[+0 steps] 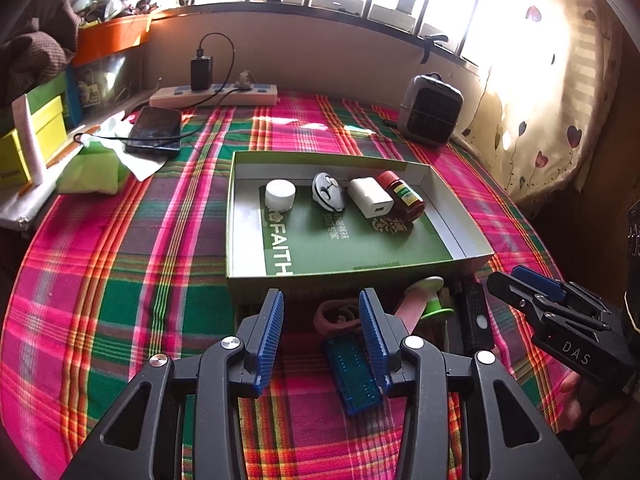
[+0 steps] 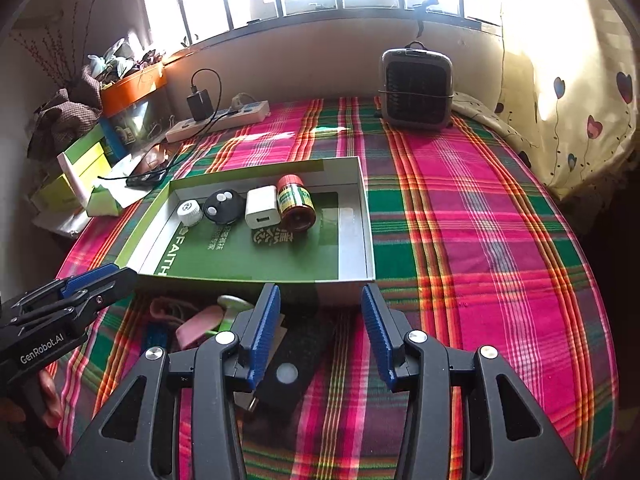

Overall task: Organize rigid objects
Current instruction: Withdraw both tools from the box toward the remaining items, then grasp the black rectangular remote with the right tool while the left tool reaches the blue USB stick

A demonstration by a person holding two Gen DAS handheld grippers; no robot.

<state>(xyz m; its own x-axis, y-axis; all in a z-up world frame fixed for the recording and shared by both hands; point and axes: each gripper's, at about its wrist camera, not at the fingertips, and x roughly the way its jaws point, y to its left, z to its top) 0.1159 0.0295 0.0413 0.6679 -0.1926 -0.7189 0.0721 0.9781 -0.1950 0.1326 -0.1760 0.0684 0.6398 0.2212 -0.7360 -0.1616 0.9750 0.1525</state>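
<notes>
1. While both the left hand-held gripper [image 1: 321,336] and the right hand-held gripper [image 2: 320,334] hang with fingers apart and nothing held, the loose items crowd together just near of the box [image 1: 472,246]; a descent could nudge neighbours.
2. The blue piece [image 1: 352,372] lies beside the pink piece [image 1: 408,308] and black device [image 2: 296,364]; a wide grasp may catch two.
3. Four items already sit along the box's far side; a careless drop could topple the red-capped bottle [image 1: 402,196].
</notes>
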